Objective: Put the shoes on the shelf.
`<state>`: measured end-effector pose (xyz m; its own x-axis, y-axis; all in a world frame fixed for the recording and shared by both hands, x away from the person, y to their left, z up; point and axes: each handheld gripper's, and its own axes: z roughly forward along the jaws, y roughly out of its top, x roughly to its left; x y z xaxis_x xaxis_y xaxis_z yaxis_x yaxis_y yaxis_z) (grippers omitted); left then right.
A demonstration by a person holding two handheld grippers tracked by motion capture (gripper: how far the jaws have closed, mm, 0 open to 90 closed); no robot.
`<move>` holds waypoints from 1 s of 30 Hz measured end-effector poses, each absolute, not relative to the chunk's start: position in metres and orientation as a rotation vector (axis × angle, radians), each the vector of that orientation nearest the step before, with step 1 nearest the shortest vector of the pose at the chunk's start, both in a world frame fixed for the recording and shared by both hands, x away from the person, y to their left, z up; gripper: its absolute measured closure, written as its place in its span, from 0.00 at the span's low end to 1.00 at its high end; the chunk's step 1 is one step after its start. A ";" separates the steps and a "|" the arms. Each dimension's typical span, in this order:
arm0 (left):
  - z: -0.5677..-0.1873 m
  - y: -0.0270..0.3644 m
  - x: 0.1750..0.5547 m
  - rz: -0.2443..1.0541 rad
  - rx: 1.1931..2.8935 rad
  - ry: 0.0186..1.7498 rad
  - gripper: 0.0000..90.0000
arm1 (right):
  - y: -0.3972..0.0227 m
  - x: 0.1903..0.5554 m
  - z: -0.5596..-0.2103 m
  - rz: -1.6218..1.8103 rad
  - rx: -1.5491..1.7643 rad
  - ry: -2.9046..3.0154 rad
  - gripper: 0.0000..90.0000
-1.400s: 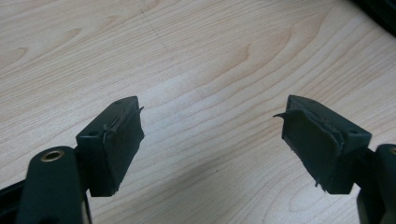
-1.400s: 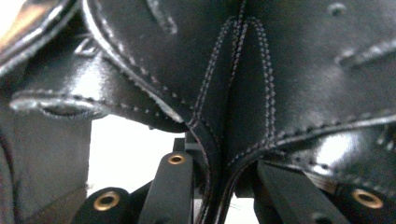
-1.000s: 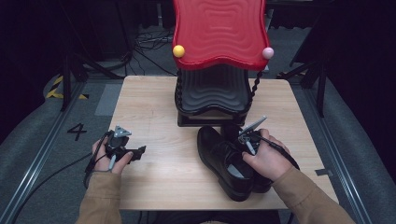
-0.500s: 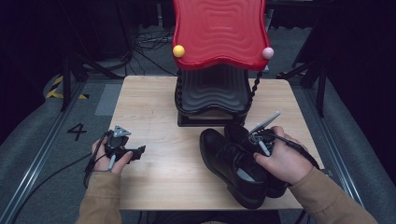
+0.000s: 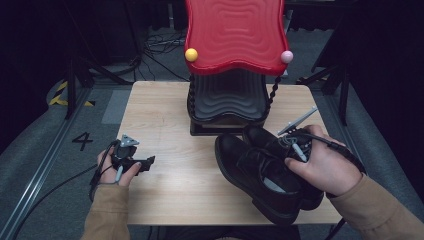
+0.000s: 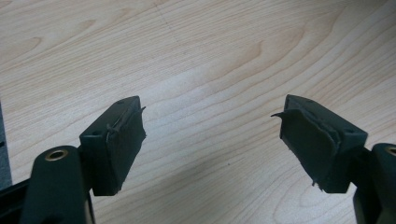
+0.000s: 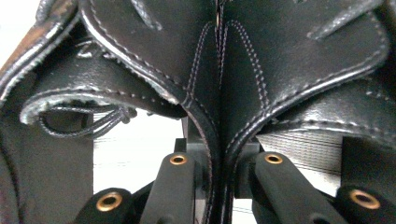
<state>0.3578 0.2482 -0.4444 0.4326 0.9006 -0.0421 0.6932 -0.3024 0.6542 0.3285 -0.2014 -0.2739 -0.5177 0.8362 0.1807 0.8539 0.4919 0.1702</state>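
Black leather shoes [image 5: 265, 172], pinched together by the right claw [image 5: 292, 145], have risen off the worktop [image 5: 165, 125] toward the red rack [image 5: 235, 35]; the left claw [image 5: 142, 164] stays released, resting unmoved.

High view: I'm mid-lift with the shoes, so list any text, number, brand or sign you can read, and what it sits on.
"4": a black numeral on the grey floor, left of the wooden table.
Black shoes: no brand or label can be read in the high view or the right gripper view.
Red shoe rack: no writing, only a wavy surface.
Yellow-and-black floor tape: hazard stripes, no words.
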 end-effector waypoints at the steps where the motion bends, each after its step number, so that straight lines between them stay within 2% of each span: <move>1: -0.444 0.249 0.358 0.450 2.081 1.338 0.25 | -0.201 0.328 -0.264 -0.372 -1.518 -2.659 0.91; 30: -0.444 0.251 0.354 0.456 2.073 1.359 0.25 | -0.203 0.339 -0.155 -0.521 -1.518 -2.723 0.91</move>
<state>0.3540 0.2511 -0.4435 0.4132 0.9096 -0.0436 0.6990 -0.2860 0.6554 0.3389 -0.2032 -0.1547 -0.5383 0.8308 0.1418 0.8245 0.4842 0.2929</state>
